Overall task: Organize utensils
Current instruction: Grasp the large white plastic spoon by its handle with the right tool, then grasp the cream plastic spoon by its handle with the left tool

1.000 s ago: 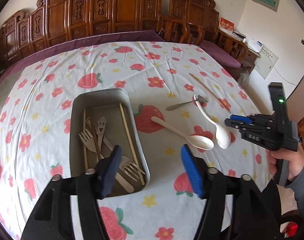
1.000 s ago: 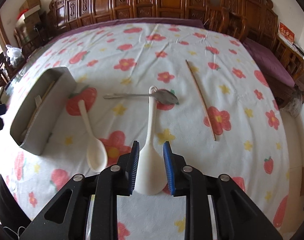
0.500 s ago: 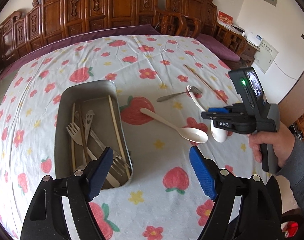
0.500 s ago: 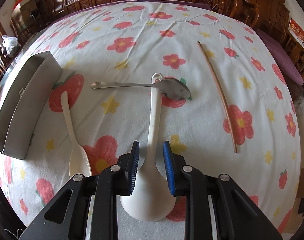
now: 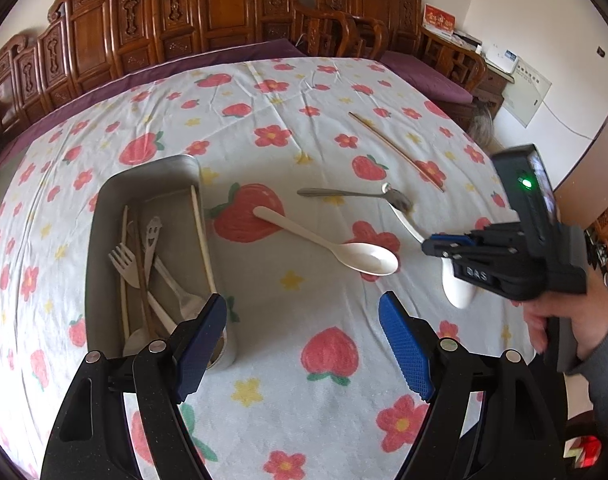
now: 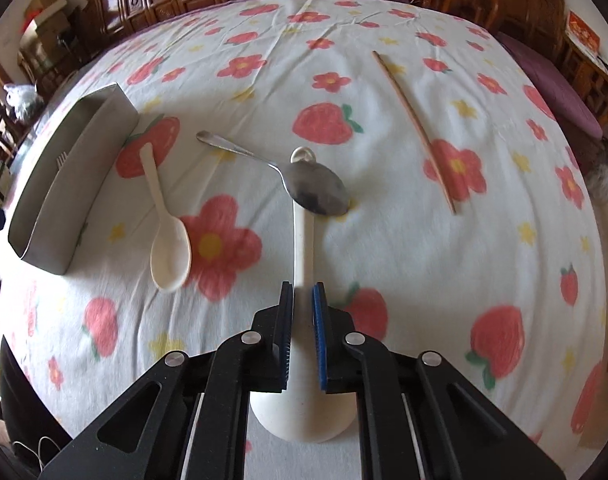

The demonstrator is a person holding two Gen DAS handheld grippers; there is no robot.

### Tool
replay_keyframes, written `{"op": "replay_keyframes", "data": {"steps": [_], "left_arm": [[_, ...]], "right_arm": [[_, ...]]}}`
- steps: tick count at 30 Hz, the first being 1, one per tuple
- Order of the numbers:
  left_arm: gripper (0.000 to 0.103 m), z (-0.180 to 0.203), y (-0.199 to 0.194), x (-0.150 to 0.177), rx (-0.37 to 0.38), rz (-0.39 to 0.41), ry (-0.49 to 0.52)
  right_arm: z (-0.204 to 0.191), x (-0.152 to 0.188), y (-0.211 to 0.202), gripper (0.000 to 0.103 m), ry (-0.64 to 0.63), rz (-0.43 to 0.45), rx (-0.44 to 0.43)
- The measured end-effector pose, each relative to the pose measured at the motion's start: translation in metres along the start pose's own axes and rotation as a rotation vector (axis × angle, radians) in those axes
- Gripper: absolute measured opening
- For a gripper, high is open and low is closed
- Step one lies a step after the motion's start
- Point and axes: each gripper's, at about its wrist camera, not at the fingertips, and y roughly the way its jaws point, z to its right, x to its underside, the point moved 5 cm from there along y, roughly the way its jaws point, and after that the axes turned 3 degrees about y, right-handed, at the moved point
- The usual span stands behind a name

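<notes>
Inside the tray [image 5: 103, 216], forks [image 5: 123, 266] only from the left.

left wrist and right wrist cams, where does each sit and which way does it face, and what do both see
Left wrist: on the left gripper, angled down at the tray and cream spoon; its open blue pads show, plus the right gripper and hand.
Right wrist: on the right gripper, angled steeply down at the white spoon; its jaws have just closed on that handle.
Shared: tray, cream spoon, white spoon, metal spoon, chopstick, tablecloth.
</notes>
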Motion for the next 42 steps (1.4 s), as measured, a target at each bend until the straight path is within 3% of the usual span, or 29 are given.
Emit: {"op": "replay_keyframes", "data": {"steps": [21,26,36,42], "left_arm": [[0.075,0.027,0.055,-0.011,-0.004,-0.078,-0.061],[0.075,0.030,0.071,-0.017,0.005,-0.089,-0.090],[0.075,0.018,0.105,-0.033,-0.039,-0.117,-0.164],[0.056,0.013,0.120,-0.036,-0.056,-0.150,-0.178]], "right_arm": [[0.042,-0.028,-0.072,0.010,0.040,0.233,0.015],[0.055,-0.033,-0.082,0.011,0.034,0.245,0.058],[0.064,-0.004,-0.076,0.011,0.064,0.222,0.021],[0.055,0.016,-0.064,0.011,0.075,0.210,-0.004]]}}
